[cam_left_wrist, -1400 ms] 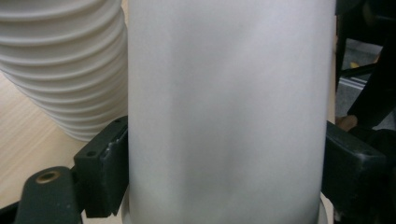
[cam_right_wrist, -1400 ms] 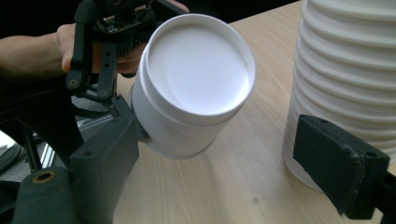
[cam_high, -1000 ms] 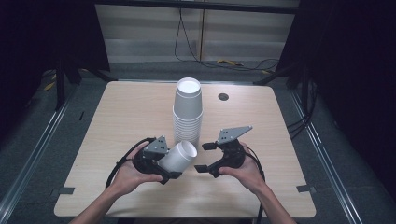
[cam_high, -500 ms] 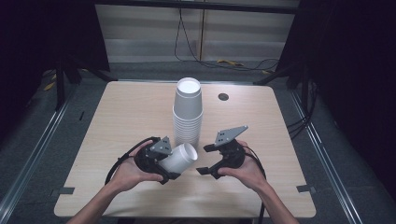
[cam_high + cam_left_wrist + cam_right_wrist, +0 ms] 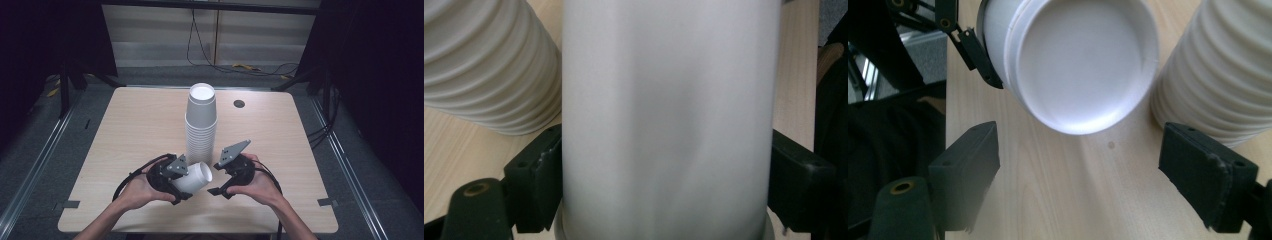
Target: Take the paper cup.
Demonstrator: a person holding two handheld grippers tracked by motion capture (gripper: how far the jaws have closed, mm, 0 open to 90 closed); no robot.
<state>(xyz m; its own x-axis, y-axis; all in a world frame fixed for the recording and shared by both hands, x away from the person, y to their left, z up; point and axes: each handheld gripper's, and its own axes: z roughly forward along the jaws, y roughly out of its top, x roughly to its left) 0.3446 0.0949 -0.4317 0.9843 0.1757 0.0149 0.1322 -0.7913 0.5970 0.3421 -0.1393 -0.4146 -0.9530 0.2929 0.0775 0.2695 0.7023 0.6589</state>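
Observation:
A single white paper cup [image 5: 196, 177] lies on its side just above the table, and my left gripper [image 5: 187, 185] is shut on its wall. In the left gripper view the cup [image 5: 666, 120] sits between the two black pads [image 5: 536, 180]. My right gripper [image 5: 216, 178] stands open just right of the cup's base, not touching it. In the right gripper view the round base [image 5: 1078, 60] faces the camera above the wide-apart pads [image 5: 968, 175]. A tall upside-down stack of white cups [image 5: 201, 122] stands behind both grippers, mid-table.
The wooden table [image 5: 135, 130] has a small dark round hole [image 5: 239, 104] at the back right. The stack's ribbed rims [image 5: 1223, 75] stand close beside my right gripper. Dark floor, rails and cables surround the table.

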